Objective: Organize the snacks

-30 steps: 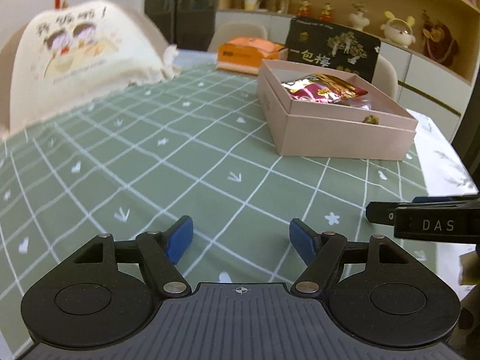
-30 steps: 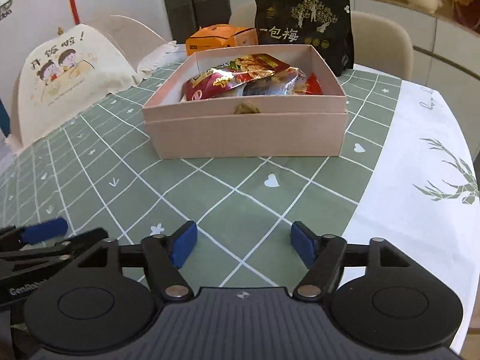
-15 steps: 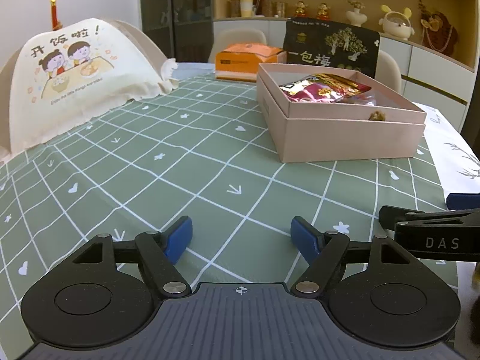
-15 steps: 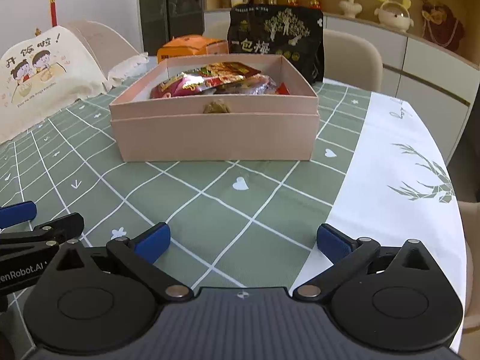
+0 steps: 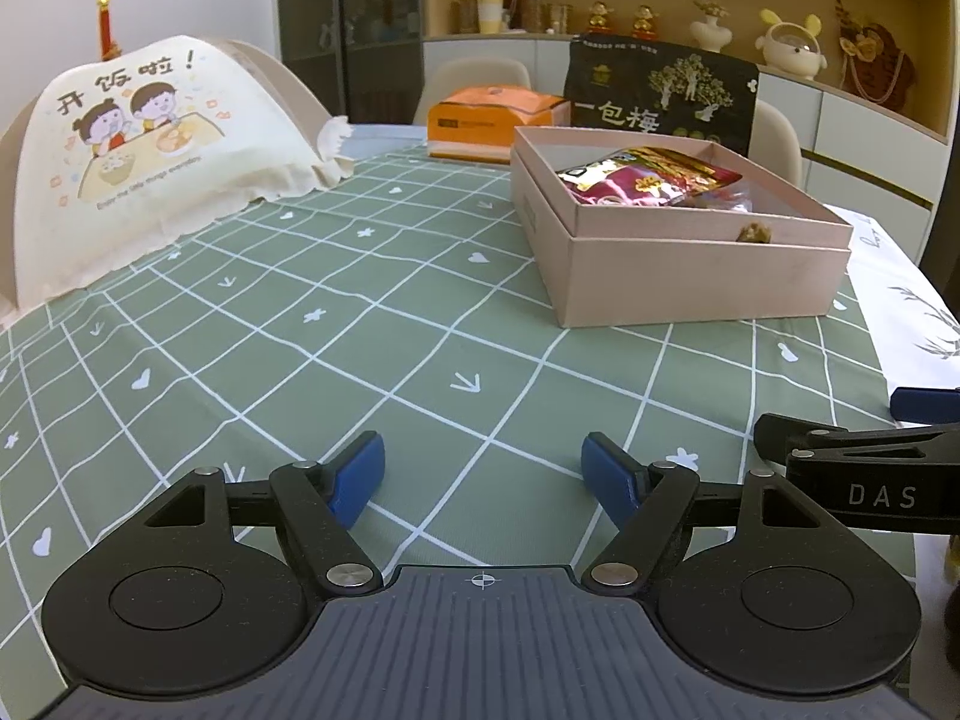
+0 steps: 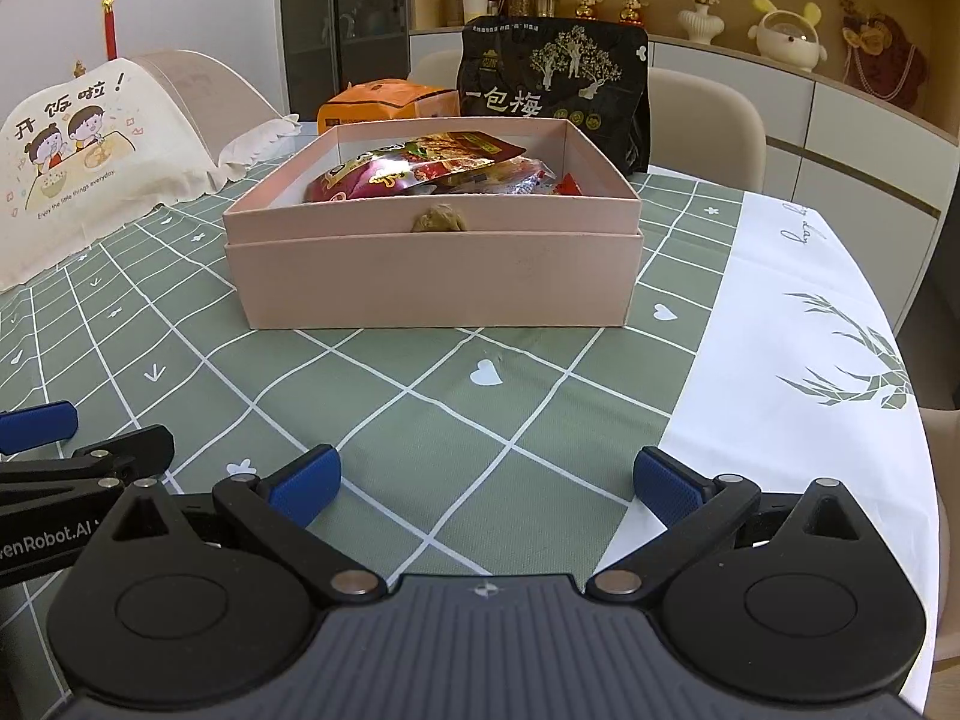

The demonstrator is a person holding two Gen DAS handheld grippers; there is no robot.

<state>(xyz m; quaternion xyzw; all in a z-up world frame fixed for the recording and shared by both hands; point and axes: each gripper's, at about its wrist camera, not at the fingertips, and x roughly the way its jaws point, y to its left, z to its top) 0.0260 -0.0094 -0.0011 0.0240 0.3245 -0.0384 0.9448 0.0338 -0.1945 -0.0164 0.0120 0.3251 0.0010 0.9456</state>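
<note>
A pink cardboard box (image 6: 432, 276) stands on the green checked tablecloth, also in the left wrist view (image 5: 696, 276). Several shiny snack packets (image 6: 414, 171) lie inside it, and a small brown tuft (image 6: 437, 221) sits at its front rim. A black snack bag (image 6: 555, 84) stands behind the box, an orange pack (image 6: 384, 102) to its left. My left gripper (image 5: 483, 474) is open and empty, low over the cloth. My right gripper (image 6: 486, 483) is open wide and empty, in front of the box.
A cream cloth food cover (image 5: 156, 150) with a cartoon print stands at the left. The white part of the tablecloth (image 6: 792, 360) runs to the table's right edge. Chairs (image 6: 702, 120) and a shelf of ornaments stand behind the table.
My right gripper has opened wider and drawn back a little from the box. My left gripper has stayed open; its view has tilted up slightly.
</note>
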